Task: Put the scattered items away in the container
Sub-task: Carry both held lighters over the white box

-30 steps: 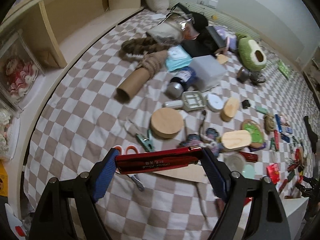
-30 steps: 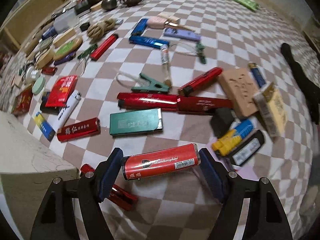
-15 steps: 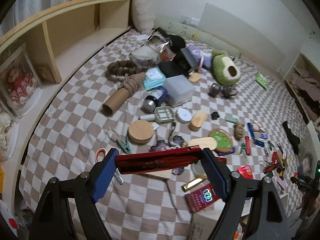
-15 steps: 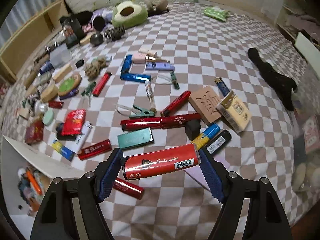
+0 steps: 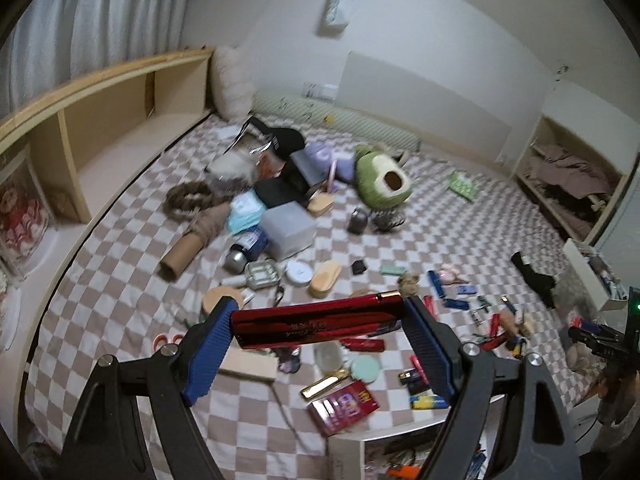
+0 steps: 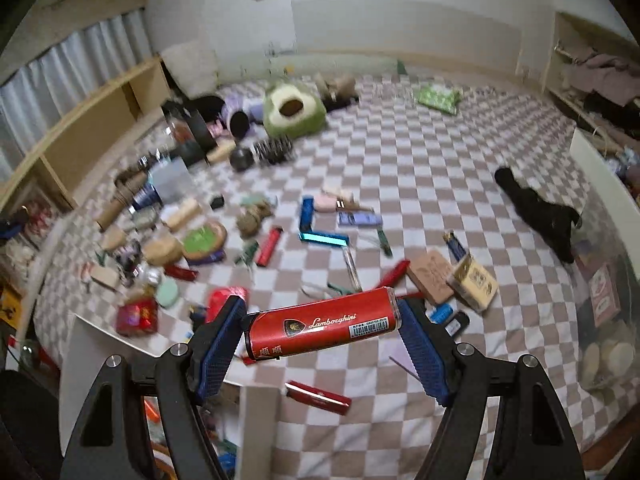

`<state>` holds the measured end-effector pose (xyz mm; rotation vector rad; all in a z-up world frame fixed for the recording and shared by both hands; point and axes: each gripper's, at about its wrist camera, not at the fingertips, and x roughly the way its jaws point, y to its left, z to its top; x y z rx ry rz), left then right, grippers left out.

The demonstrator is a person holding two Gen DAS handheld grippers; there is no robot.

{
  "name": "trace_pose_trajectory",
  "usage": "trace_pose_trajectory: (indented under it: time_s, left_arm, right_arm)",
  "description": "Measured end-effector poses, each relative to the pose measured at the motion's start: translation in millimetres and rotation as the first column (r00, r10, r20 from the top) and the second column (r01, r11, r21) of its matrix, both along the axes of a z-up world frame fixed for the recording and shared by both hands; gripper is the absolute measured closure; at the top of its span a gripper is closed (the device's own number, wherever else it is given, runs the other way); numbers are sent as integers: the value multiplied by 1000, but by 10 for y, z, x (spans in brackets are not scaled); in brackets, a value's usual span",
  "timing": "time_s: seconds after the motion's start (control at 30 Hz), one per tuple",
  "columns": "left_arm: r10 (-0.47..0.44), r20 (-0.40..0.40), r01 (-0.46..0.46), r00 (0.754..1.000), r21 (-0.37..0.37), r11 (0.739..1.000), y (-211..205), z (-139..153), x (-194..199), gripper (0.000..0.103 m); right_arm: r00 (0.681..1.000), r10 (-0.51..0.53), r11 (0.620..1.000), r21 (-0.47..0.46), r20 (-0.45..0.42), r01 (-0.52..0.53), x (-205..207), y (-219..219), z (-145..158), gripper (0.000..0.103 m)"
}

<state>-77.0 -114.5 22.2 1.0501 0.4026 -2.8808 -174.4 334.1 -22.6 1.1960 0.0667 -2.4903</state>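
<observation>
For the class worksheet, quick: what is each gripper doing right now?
Left gripper: closed on a dark red metallic case.
Right gripper: closed on a red Lamborghini lighter.

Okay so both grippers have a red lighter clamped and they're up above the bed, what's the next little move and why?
Probably carry both over the white container at the bed's near edge, then open. The left gripper clamps a long red lighter, the right gripper a red Lamborghini lighter; both hang above the checkered bedspread, not over the box.
</observation>
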Motion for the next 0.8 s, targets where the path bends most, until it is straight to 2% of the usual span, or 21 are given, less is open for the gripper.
trace_pose_trajectory:
  time_s: [0.33, 0.63, 0.8]
  left_arm:
    - [-130, -69, 127, 989, -57, 990, 384, 119, 185, 20]
    - [-217, -65, 214, 974, -46, 976, 710, 102, 289, 20]
    - [-303, -19, 303, 953, -26, 953, 961, -18, 308, 20]
  right_arm:
    - [997, 50, 995, -86, -67, -55, 342, -163, 294, 25]
    - [992, 100, 987, -115, -73, -108, 602, -304, 342, 25]
    - [984, 170, 981, -91, -48, -173, 716, -500, 265, 25]
